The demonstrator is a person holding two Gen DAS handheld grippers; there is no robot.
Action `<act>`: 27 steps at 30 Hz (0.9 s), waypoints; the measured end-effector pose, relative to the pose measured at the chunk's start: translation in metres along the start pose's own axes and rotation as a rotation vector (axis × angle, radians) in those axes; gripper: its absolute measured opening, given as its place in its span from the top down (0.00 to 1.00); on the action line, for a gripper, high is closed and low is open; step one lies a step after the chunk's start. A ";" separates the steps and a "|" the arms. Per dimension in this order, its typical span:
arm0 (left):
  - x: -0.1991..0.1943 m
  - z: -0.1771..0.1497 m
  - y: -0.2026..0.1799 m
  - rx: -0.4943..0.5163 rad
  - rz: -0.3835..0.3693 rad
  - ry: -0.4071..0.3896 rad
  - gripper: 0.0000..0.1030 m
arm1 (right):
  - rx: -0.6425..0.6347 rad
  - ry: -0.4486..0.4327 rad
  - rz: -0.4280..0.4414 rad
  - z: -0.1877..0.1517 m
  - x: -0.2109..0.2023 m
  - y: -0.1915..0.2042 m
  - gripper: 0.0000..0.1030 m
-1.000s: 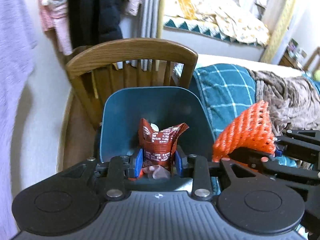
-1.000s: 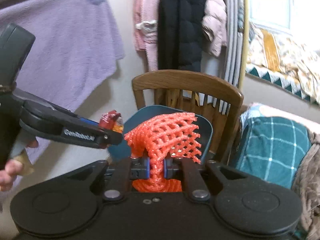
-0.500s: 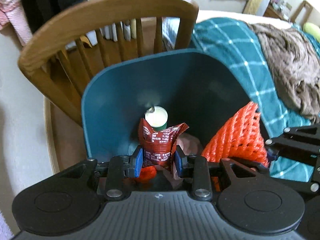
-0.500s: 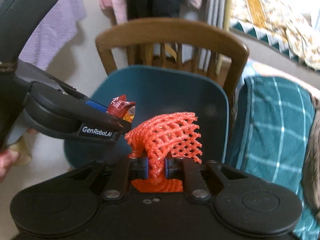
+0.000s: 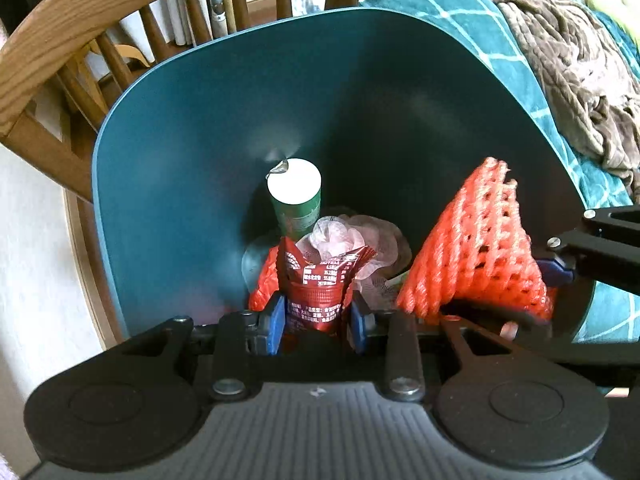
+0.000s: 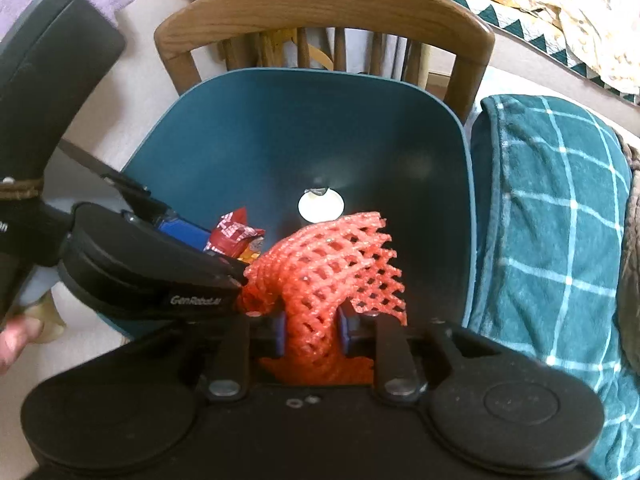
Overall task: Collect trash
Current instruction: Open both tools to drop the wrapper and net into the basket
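A: Teal bin (image 5: pixel 168 184) below both tools. My left hand-held gripper (image 5: pixel 318 322) pinches the red wrapper (image 5: pixel 320 284) over its mouth, jaws opening.

B: My right hand-held gripper (image 6: pixel 311 330) pinches the orange foam net (image 6: pixel 328 268) there too, jaws opening.

Left gripper (image 5: pixel 316 322), jaws opening, with a red snack wrapper (image 5: pixel 320 284) between its blue pads over a teal bin (image 5: pixel 180 140). Inside: green bottle (image 5: pixel 298 204), pink mesh (image 5: pixel 352 240). Right gripper (image 5: pixel 556 272) bears orange foam netting (image 5: pixel 476 252). Wooden chair (image 5: pixel 60 40) behind.
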State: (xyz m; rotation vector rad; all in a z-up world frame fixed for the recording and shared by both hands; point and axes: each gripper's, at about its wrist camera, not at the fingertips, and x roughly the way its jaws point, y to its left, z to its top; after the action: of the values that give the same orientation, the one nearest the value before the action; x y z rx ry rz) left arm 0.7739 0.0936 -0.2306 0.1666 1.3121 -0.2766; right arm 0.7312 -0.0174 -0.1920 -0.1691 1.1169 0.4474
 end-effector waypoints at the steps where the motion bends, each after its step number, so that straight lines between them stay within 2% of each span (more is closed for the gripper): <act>1: 0.001 0.001 -0.001 0.003 -0.005 -0.001 0.63 | -0.011 0.004 0.006 0.000 0.001 0.001 0.69; 2: 0.000 0.000 -0.001 0.005 -0.003 -0.005 0.62 | -0.022 0.004 0.013 -0.001 0.000 0.004 0.64; 5: -0.003 0.000 0.001 0.007 -0.014 -0.014 0.60 | -0.070 0.002 -0.012 -0.002 -0.002 0.010 0.61; 10: -0.017 -0.003 0.006 -0.001 -0.041 -0.049 0.56 | -0.065 -0.026 -0.026 -0.004 -0.013 0.010 0.51; 14: -0.028 -0.004 0.005 0.002 -0.055 -0.077 0.48 | -0.054 -0.054 -0.022 -0.008 -0.026 0.006 0.43; 17: -0.039 -0.007 0.004 -0.010 -0.050 -0.100 0.35 | -0.023 -0.085 -0.017 -0.013 -0.040 0.001 0.37; 18: -0.044 -0.009 0.005 -0.016 -0.052 -0.114 0.34 | -0.016 -0.095 -0.015 -0.015 -0.045 -0.001 0.35; 21: -0.054 -0.013 0.008 -0.036 -0.049 -0.131 0.34 | 0.000 -0.145 -0.001 -0.021 -0.063 -0.004 0.25; 27: -0.077 -0.027 0.011 -0.062 -0.019 -0.180 0.33 | 0.023 -0.209 0.026 -0.026 -0.091 -0.012 0.21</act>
State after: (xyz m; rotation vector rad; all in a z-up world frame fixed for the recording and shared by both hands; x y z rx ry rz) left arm 0.7343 0.1195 -0.1633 0.0752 1.1422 -0.2603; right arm 0.6818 -0.0613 -0.1231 -0.0857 0.9195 0.4644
